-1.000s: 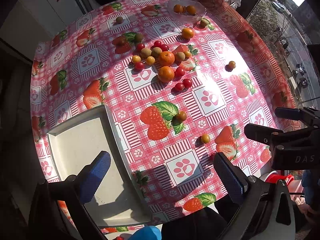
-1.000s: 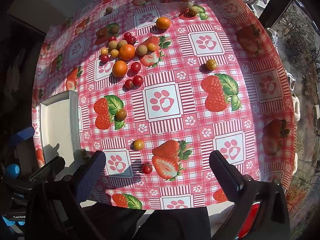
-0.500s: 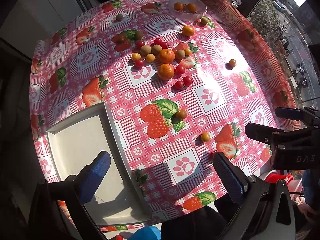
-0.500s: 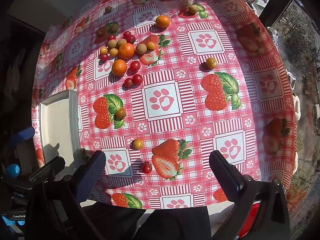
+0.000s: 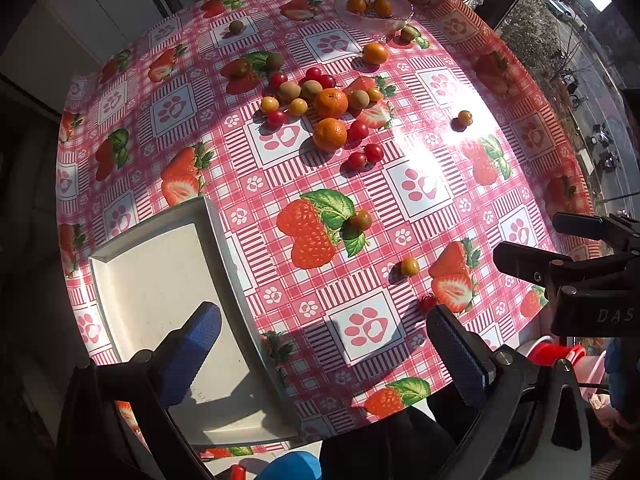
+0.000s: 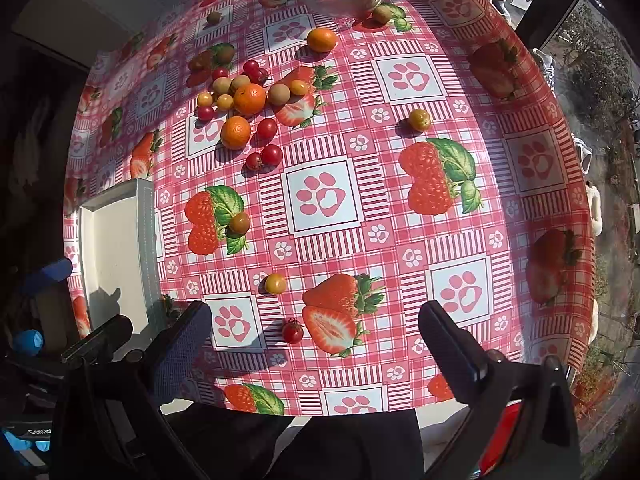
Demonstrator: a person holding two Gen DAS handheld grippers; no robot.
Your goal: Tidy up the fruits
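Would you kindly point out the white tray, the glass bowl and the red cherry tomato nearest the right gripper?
white tray (image 5: 160,280), left wrist view, on its bare floor.
glass bowl (image 6: 340,2), right wrist view, on its front wall.
red cherry tomato (image 6: 293,331), right wrist view, on its middle.

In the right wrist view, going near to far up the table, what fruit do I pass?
Red cherry tomato → yellow tomato → brownish tomato → lower orange → upper orange → small orange → glass bowl.

Round table under pink strawberry-and-paw-print oilcloth, hard sun glare ahead of fingers; window far right showing street and bare trees; pale cabinet far left, dim.
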